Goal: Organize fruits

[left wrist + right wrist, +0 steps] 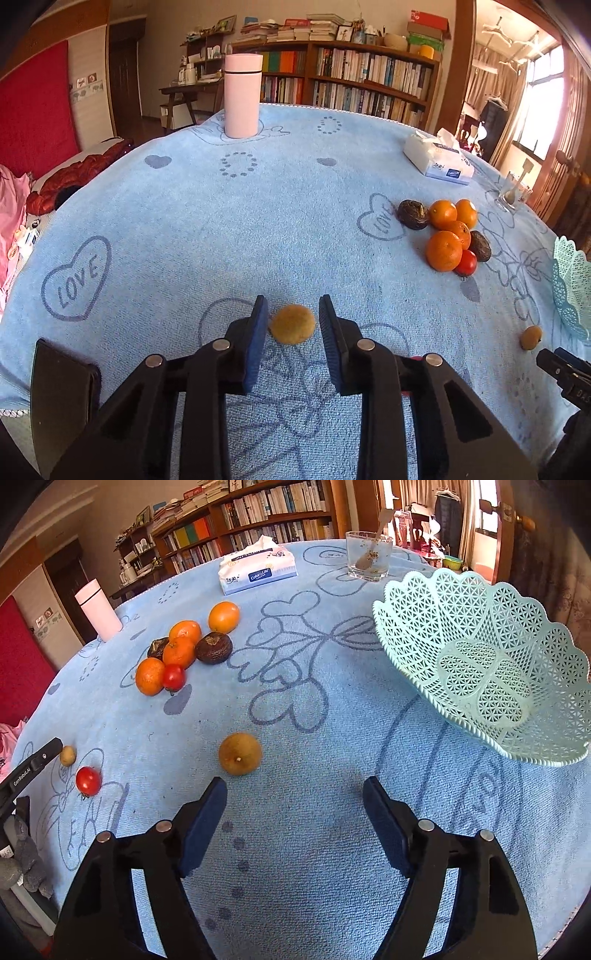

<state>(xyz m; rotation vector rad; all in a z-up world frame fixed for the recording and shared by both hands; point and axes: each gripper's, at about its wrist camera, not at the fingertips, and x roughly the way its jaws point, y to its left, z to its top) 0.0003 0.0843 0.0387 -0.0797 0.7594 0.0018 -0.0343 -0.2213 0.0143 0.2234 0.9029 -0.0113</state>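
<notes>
My left gripper (293, 300) is shut on a small fuzzy brown fruit (293, 324), which rests on the blue cloth between the blue pads. In the right wrist view that gripper (37, 760) shows at the left edge, with a red tomato (88, 781) beside it. My right gripper (295, 786) stands open with nothing between its fingers. A larger brown fruit (240, 754) lies just beyond its left finger. A pile of oranges (149, 675), dark fruits (213, 648) and a second tomato (173, 676) sits further back. The mint lattice basket (406, 642) stands empty at the right.
A pink tumbler (242, 98) stands at the far side of the blue towel-covered table (184, 221). A tissue pack (257, 572) and a glass with a spoon (369, 555) sit at the back. Bookshelves rise behind the table.
</notes>
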